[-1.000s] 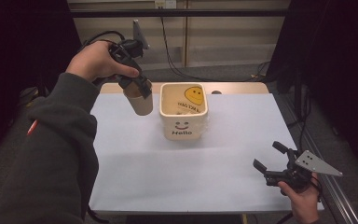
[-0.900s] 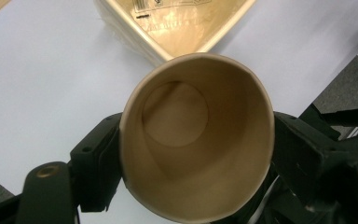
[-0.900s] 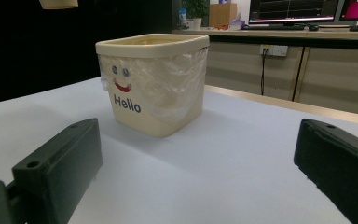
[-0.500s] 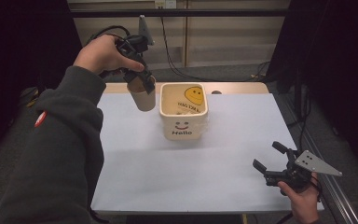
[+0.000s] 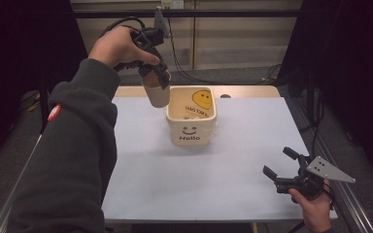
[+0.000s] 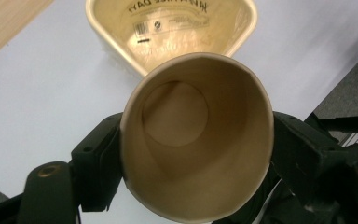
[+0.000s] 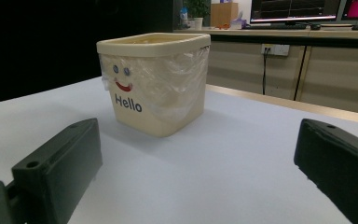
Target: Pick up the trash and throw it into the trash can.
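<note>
My left gripper [image 5: 156,73] is shut on a tan paper cup [image 5: 157,92], held in the air just left of the cream bin [image 5: 192,131] marked "Hello". In the left gripper view the empty cup [image 6: 198,140] faces me mouth-first, squeezed oval between the two black jaws, with the bin's opening [image 6: 168,32] beyond it. My right gripper [image 5: 281,165] rests low near the table's front right corner, open with nothing between its jaws. From the right gripper view the bin [image 7: 154,84] stands ahead, a clear plastic liner folded over its rim.
The white table top [image 5: 233,184] stretches between the bin and my right gripper. A wooden strip [image 5: 252,91] runs along the far edge. Cables hang behind the table, and a metal rail [image 5: 349,204] lines the right side.
The left hand has carried the cup up and to the right, from beside the bin's left wall to over its rear left corner. The right gripper has stayed put.
</note>
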